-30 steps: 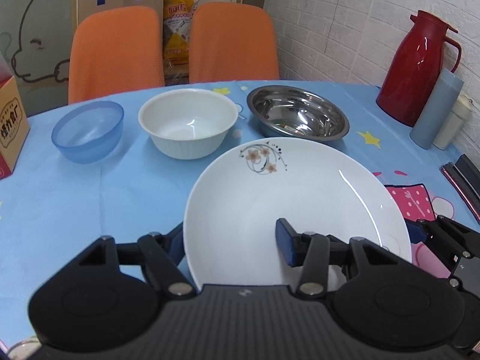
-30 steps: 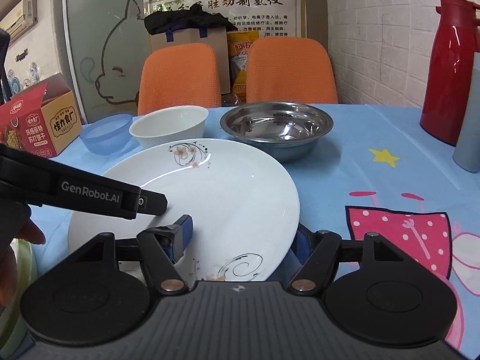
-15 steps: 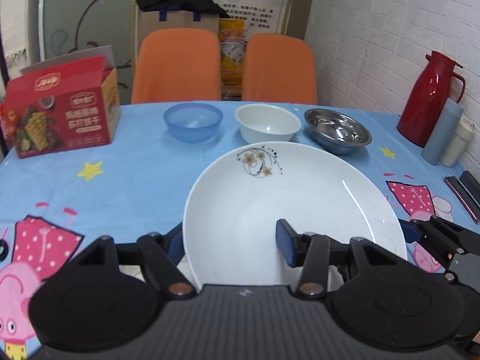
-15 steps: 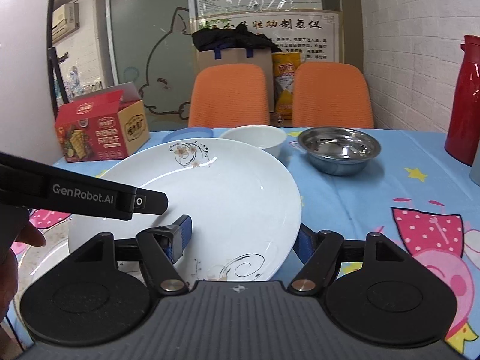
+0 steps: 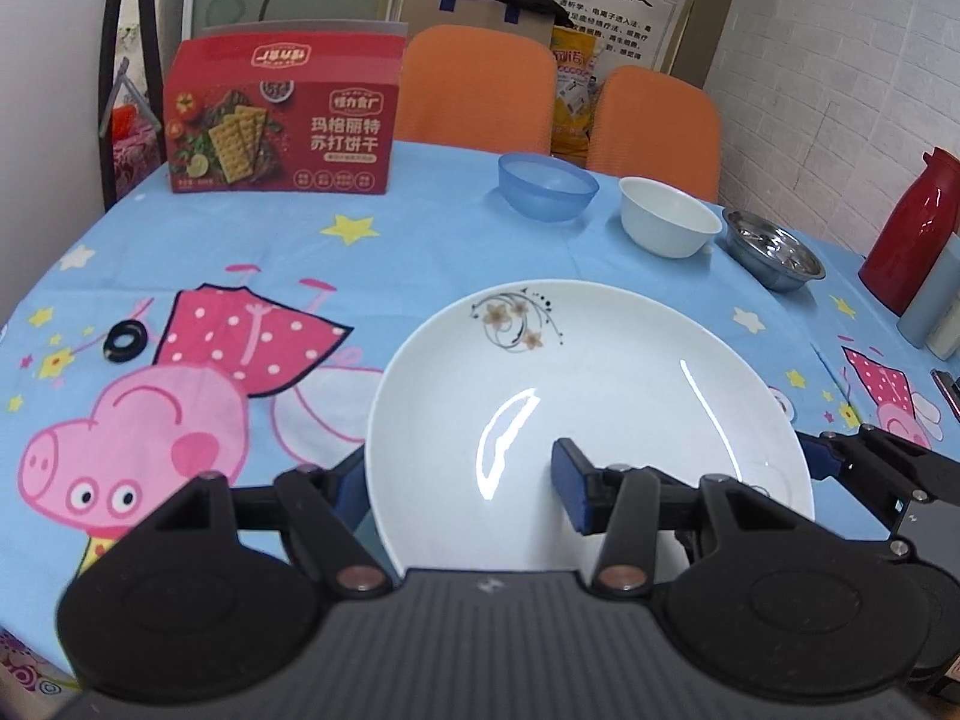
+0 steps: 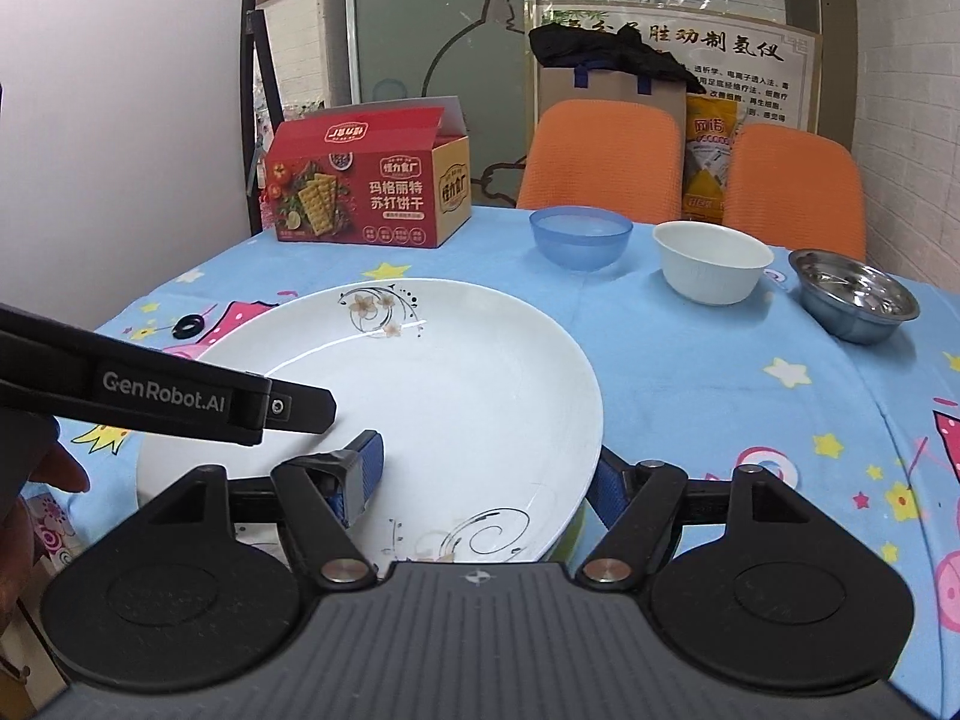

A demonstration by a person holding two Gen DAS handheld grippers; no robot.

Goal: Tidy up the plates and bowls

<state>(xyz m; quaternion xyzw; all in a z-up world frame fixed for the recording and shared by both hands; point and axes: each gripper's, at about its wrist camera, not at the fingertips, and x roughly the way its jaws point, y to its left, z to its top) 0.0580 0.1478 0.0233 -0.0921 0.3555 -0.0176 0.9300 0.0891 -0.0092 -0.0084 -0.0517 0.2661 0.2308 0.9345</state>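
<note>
A large white plate with flower prints [image 5: 600, 384] [image 6: 432, 384] is held above the table by both grippers. My left gripper [image 5: 462, 483] is shut on its near left rim, one finger over and one under. My right gripper [image 6: 486, 480] is shut on its near right rim the same way. A blue plastic bowl [image 5: 547, 185] [image 6: 581, 235], a white bowl [image 5: 669, 222] [image 6: 711, 261] and a steel bowl [image 5: 774, 247] [image 6: 855, 293] stand in a row at the far side of the table.
A red cracker box [image 5: 282, 120] [image 6: 369, 180] stands at the far left. A red thermos [image 5: 915, 234] and pale bottles [image 5: 936, 312] stand at the right. A small black ring [image 5: 125, 341] lies on the cartoon tablecloth. Two orange chairs [image 6: 600, 156] stand behind the table.
Both grippers have carried the plate back and to the left, away from the bowls. The bowls now look smaller and farther, and the cracker box has come into full view.
</note>
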